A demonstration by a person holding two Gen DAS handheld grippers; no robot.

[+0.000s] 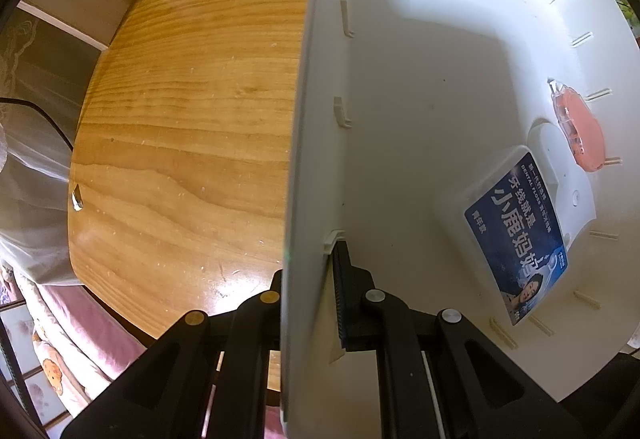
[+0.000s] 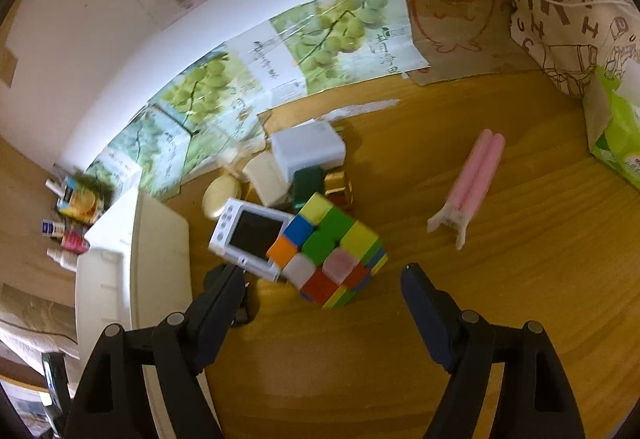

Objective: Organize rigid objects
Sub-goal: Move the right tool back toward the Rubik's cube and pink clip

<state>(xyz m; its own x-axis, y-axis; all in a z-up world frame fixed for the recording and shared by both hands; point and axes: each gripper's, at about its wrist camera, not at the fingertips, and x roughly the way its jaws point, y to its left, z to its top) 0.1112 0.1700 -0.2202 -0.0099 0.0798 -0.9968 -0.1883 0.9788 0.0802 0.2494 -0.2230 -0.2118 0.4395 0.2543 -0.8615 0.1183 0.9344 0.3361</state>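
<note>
Table (image 2: 500, 279): wood-grain top carrying everything else.
Bin (image 1: 440, 79): white plastic, standing on the table, left of the cube in the right wrist view.
Floss box (image 1: 516, 231): blue label, lying inside the bin beside an orange tape dispenser (image 1: 580, 131).
Left gripper (image 1: 312, 303): clamped on the bin's wall, one finger inside, one outside.
Right gripper (image 2: 324, 275): jaws apart, nothing between them, hovering just in front of the cube.
Cube (image 2: 328, 247): multicoloured, on the table right of the bin, touching a white handheld device (image 2: 252, 239).
Pink clip (image 2: 472, 183): well right of the cube.
</note>
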